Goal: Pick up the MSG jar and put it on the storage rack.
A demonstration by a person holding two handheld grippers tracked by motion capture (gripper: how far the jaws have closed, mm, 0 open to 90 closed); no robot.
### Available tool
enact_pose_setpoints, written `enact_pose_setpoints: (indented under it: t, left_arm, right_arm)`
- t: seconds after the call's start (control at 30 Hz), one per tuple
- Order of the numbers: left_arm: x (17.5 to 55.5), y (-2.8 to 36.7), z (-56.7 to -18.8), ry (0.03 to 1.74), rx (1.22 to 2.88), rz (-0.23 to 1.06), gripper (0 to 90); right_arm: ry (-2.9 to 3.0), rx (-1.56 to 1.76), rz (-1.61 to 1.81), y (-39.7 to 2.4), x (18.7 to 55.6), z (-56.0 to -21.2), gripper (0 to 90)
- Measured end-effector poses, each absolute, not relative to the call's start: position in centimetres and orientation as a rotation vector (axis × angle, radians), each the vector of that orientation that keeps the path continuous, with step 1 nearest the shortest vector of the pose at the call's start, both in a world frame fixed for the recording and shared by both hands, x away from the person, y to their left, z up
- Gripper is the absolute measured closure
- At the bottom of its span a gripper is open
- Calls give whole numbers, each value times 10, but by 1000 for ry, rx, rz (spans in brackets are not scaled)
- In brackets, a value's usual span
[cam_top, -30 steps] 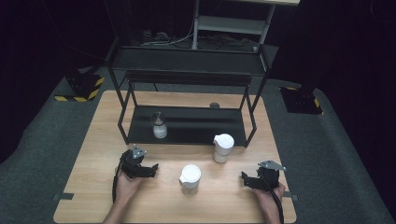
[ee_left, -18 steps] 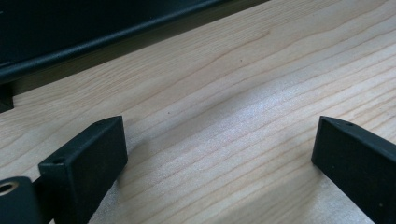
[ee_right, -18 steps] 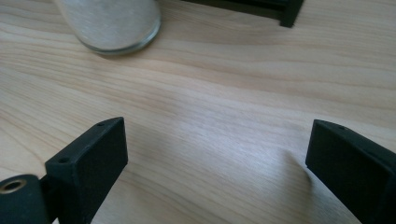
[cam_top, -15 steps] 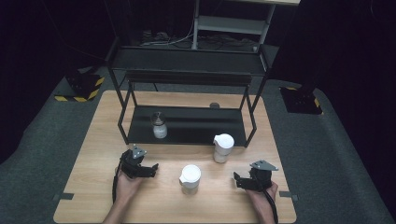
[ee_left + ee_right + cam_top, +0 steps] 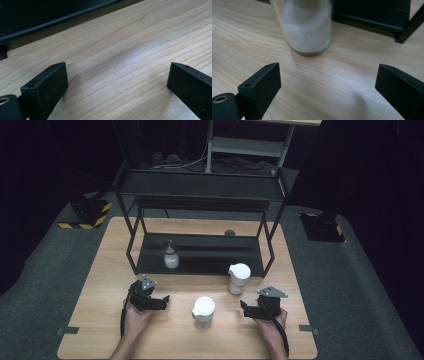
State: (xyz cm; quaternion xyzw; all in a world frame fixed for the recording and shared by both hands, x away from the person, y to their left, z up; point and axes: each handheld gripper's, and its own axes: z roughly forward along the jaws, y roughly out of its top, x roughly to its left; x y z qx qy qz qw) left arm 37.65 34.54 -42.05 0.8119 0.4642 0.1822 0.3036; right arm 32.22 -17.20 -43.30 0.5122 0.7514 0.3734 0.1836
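**Both jaw pairs wide, jars untouched**

My right gripper (image 5: 246,309) sits low over the wooden table (image 5: 100,270), jaws well apart w/ nothing between them. Straight ahead in the right gripper view: a clear glass jar (image 5: 308,25), round, smooth-walled, packed w/ fine white grains, base flat on the wood. It stands ahead of my tips, not touching. From the high view two such jars are near me, both w/ white round lids: one (image 5: 204,311) between my two grippers, another (image 5: 238,278) just fwd of the right one, beside the rack's right leg. I can't tell which of them the close view shows.

My left gripper (image 5: 164,301) also rests near the table, jaws wide apart, bare pale wood grain between the matte black blocky pads (image 5: 45,87).

A black metal rack (image 5: 200,187) stands mid-table, thin square legs, dark flat lower shelf. A small shaker jar (image 5: 170,254) w/ a dark top sits on that shelf, left side.

Open room: bare wood around both grippers; table's near edge is just behind my hands.
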Motion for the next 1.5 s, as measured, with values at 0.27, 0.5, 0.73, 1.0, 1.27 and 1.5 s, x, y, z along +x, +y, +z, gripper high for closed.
enact_pose_setpoints:
  t: [0.27,0.5,0.73,1.0,1.27,1.5]
  left_arm:
    - [377,345,-420,1229,2152,484,33]
    - [376,345,-421,1237,2146,485,33]
    - [376,345,-421,1237,2147,485,33]
    - [376,345,-421,1237,2146,486,33]
    - [376,345,-421,1239,2147,488,32]
    - [376,345,-421,1239,2146,490,32]
  right_arm:
    - [2116,1408,1108,-162,332,-429,71]
    - [2102,1397,1134,-152,341,-428,82]
    - [2057,1404,1163,-145,345,-429,94]
    - [2016,1388,1180,-136,350,-431,117]
    - [1981,1401,1197,-131,354,-434,156]
    - [1979,1397,1207,-132,355,-435,214]
